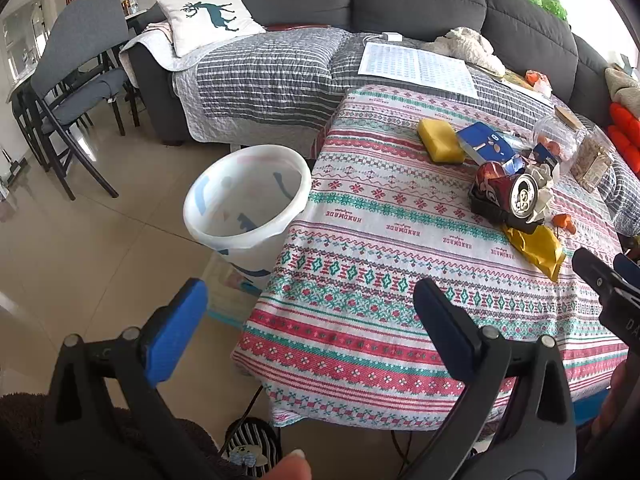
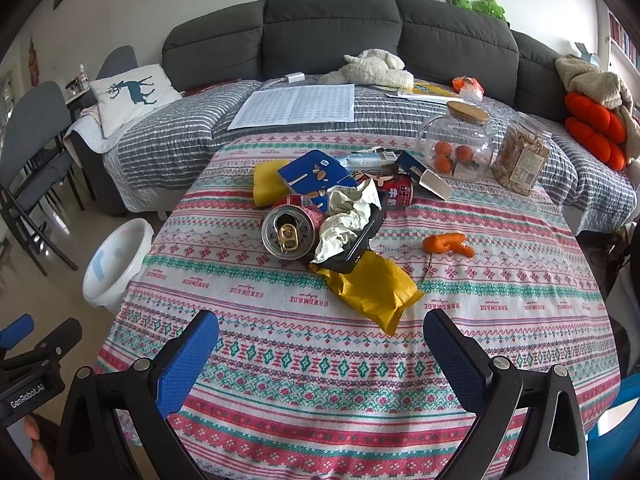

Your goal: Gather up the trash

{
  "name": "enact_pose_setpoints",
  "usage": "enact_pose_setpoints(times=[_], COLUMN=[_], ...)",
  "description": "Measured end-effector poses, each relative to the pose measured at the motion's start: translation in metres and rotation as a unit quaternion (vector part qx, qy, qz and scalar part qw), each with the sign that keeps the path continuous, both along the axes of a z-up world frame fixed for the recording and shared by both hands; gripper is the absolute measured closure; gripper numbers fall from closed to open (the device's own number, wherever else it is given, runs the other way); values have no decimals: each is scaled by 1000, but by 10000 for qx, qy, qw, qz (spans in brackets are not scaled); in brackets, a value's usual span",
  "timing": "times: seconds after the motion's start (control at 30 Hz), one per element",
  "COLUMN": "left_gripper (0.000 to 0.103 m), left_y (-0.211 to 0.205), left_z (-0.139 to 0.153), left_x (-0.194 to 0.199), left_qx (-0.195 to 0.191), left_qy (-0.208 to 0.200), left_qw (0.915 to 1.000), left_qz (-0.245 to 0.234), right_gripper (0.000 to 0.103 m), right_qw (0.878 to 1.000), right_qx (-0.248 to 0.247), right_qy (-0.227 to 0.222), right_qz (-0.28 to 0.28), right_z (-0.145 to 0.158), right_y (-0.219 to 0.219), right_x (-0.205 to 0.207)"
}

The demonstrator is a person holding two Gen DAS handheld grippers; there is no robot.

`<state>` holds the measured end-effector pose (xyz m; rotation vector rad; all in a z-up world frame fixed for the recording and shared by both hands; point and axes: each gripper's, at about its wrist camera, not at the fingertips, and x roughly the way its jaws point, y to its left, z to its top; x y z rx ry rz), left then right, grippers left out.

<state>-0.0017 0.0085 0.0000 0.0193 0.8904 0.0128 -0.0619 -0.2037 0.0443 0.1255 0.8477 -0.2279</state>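
Note:
A pile of trash lies mid-table: a crushed red can (image 2: 289, 231) (image 1: 508, 192), crumpled paper (image 2: 344, 220) in a black tray (image 2: 360, 246), a yellow wrapper (image 2: 376, 288) (image 1: 536, 246), a blue box (image 2: 312, 176) (image 1: 484, 144), a yellow sponge (image 2: 268, 182) (image 1: 440, 140) and orange peel (image 2: 448, 243). A white bin (image 1: 248, 196) (image 2: 116, 264) stands on the floor left of the table. My left gripper (image 1: 310, 320) is open and empty over the table's near left corner. My right gripper (image 2: 320, 354) is open and empty above the table's front, short of the yellow wrapper.
The patterned tablecloth (image 2: 320, 392) covers the table. A glass jar with oranges (image 2: 456, 148) and a snack jar (image 2: 520, 160) stand at the back right. A grey sofa (image 2: 332, 28) lies behind, grey chairs (image 1: 76, 80) at left.

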Motion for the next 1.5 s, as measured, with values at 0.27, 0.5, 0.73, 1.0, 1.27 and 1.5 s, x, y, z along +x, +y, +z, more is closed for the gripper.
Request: enact_pose_setpoints(times=[0.27,0.5,0.73,1.0,1.27,1.5], left_gripper=[1,1,1,1,1,11], left_y=[0,-1,-1,-27,-82,-127], left_z=[-2,-2,2,6,7,-11], left_x=[0,-1,5,38,87,128], left_qx=[43,56,8,275,-163,-1231], left_qy=[0,-22,29,292,948,1522], left_qw=[10000,10000,10000,9974,9859,9665], left_qz=[28,43,-24,-594,-1367,-1658], right_gripper=[0,0,0,0,0,0], right_qw=[10000,9998,9996,9989,9909,9810], right_qx=[2,-46,-81,48,770,1183], right_qy=[7,119,197,422,910,1170], right_qz=[3,128,160,-209,-629,-998], right_z=[0,1,8,18,-3,-36], right_y=[0,6,-5,-57,-125,-163], right_x=[0,4,8,24,47,60])
